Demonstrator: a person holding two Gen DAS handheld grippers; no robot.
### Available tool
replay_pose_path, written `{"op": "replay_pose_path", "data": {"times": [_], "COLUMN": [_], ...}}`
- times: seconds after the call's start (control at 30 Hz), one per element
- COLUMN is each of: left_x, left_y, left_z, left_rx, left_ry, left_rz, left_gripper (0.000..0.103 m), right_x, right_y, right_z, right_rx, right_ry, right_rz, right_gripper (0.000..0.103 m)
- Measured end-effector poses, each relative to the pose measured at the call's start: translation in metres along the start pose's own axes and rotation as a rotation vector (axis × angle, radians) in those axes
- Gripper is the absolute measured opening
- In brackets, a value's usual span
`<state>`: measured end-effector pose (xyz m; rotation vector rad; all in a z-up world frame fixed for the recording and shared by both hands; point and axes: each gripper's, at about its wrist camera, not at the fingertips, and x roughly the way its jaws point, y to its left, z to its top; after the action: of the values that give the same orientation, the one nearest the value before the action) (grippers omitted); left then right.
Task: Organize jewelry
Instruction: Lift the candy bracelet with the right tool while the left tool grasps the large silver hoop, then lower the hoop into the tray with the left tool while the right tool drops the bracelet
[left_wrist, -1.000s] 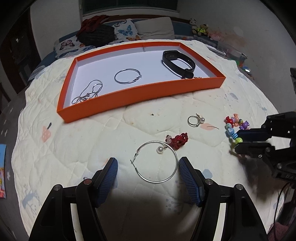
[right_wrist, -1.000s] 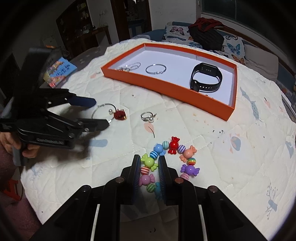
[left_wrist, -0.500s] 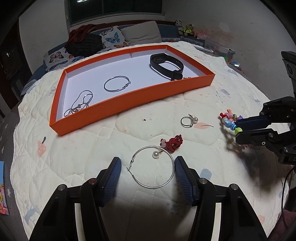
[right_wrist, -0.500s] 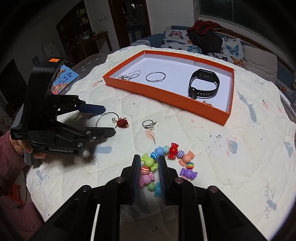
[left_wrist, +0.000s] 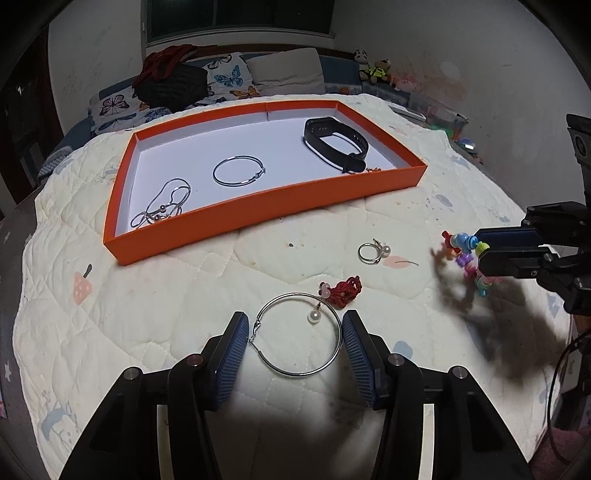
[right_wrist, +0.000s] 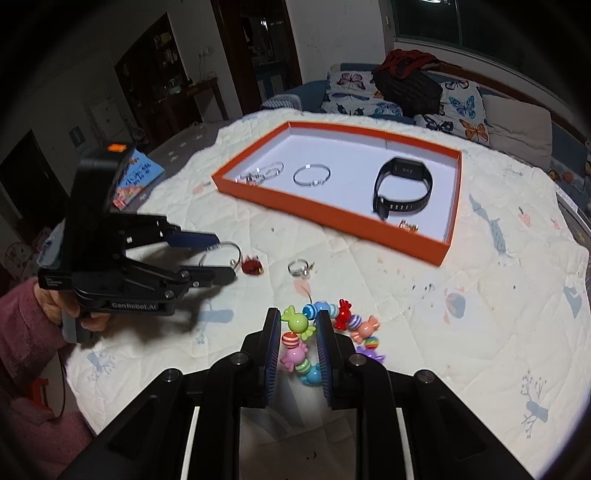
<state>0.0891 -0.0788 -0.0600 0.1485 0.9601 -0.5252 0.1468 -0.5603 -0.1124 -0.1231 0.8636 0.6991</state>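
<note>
On the quilted counter (left_wrist: 177, 295), the big hoop earring (left_wrist: 299, 336) lies flat between the left claw (left_wrist: 291, 354) pads, which are closing in but aren't pressing it yet. Right claw (right_wrist: 295, 347) is clamped on the candy bead bracelet (right_wrist: 328, 332). Orange tray (left_wrist: 258, 199) sits further back, bare quilt between.

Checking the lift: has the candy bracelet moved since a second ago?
Yes. The candy bracelet, gripped in the right claw, has risen off the quilt; its shadow now lies below it.
</note>
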Motion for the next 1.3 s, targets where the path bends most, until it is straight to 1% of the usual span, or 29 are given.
{"op": "replay_pose_path", "data": {"times": [0.17, 0.27, 0.4, 0.53, 0.63, 0.67, 0.7, 0.77, 0.9, 1.07, 1.13, 1.3], "left_x": [-0.015, -0.028, -0.045, -0.056, -0.057, -0.056, -0.053, -0.044, -0.015, 0.024, 0.037, 0.055], "left_y": [0.002, 0.004, 0.013, 0.021, 0.030, 0.033, 0.036, 0.041, 0.048, 0.053, 0.056, 0.060], "left_z": [0.007, 0.018, 0.042, 0.069, 0.088, 0.095, 0.102, 0.112, 0.124, 0.123, 0.121, 0.114], "left_rx": [-0.021, -0.024, -0.037, -0.025, -0.018, -0.019, -0.021, -0.023, -0.033, -0.048, -0.061, -0.061], "left_ry": [-0.031, -0.067, -0.117, -0.169, -0.185, -0.186, -0.186, -0.178, -0.131, -0.076, -0.050, -0.021], "left_rz": [-0.009, -0.006, 0.002, 0.042, 0.070, 0.077, 0.083, 0.089, 0.092, 0.098, 0.092, 0.096], "left_gripper": [0.055, 0.055, 0.055, 0.055, 0.055, 0.055, 0.055, 0.055, 0.055, 0.055, 0.055, 0.055], "right_x": [-0.014, -0.023, -0.039, -0.051, -0.051, -0.050, -0.048, -0.042, -0.020, 0.009, 0.014, 0.029], "right_y": [-0.003, -0.005, -0.009, -0.011, -0.017, -0.018, -0.021, -0.024, -0.035, -0.053, -0.058, -0.077], "right_z": [0.017, 0.031, 0.056, 0.081, 0.103, 0.105, 0.111, 0.121, 0.133, 0.134, 0.130, 0.125], "right_rx": [0.012, 0.014, 0.007, -0.009, -0.005, -0.003, 0.001, 0.002, 0.024, 0.063, 0.080, 0.136], "right_ry": [-0.048, -0.082, -0.151, -0.211, -0.243, -0.247, -0.250, -0.259, -0.236, -0.185, -0.166, -0.146], "right_rz": [0.035, 0.053, 0.065, 0.070, 0.085, 0.089, 0.098, 0.089, 0.093, 0.075, 0.078, 0.043], "right_gripper": [0.022, 0.022, 0.022, 0.022, 0.022, 0.022, 0.022, 0.022, 0.022, 0.022, 0.022, 0.022]}}
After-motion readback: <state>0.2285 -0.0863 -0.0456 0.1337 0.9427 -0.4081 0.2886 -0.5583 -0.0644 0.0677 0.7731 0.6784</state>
